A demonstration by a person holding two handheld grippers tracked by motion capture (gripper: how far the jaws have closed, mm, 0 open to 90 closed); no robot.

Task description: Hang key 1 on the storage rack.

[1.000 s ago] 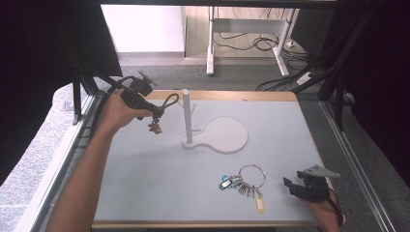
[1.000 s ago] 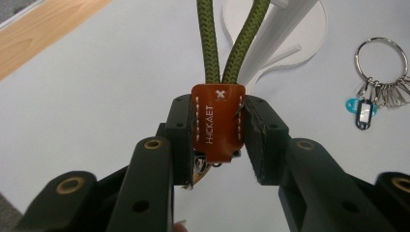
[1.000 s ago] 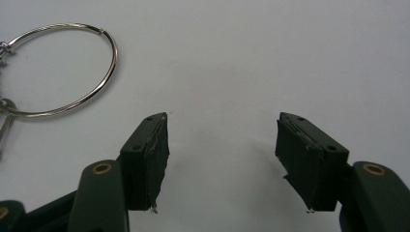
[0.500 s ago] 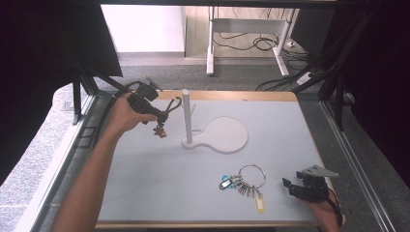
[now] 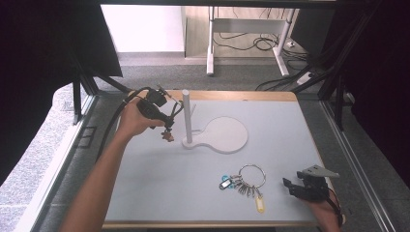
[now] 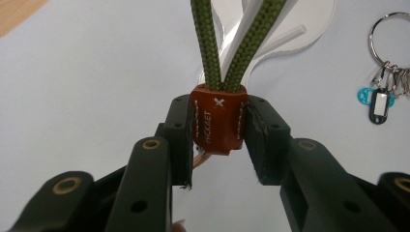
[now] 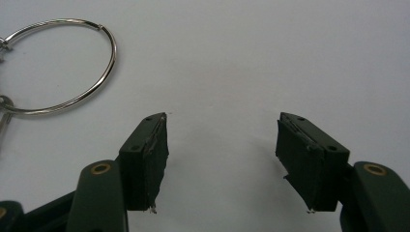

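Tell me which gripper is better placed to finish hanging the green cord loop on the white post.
Left. The left gripper has the cord's brown leather tab between its jaws, beside the white post; the right gripper rests open, near the key ring.

From my remote seat I look down on a pale grey surface (image 5: pixel 159 193) edged in light wood. Beyond it lies grey speckled carpet floor (image 5: pixel 159 77). A white wall panel (image 5: pixel 140 26) catches bright light at the back. Beside it stands a white metal desk frame (image 5: pixel 246 29), with black cables (image 5: pixel 241 43) tangled under it. Black curtains (image 5: pixel 43 43) hang dark on both sides, framed by black metal struts (image 5: pixel 77 101).
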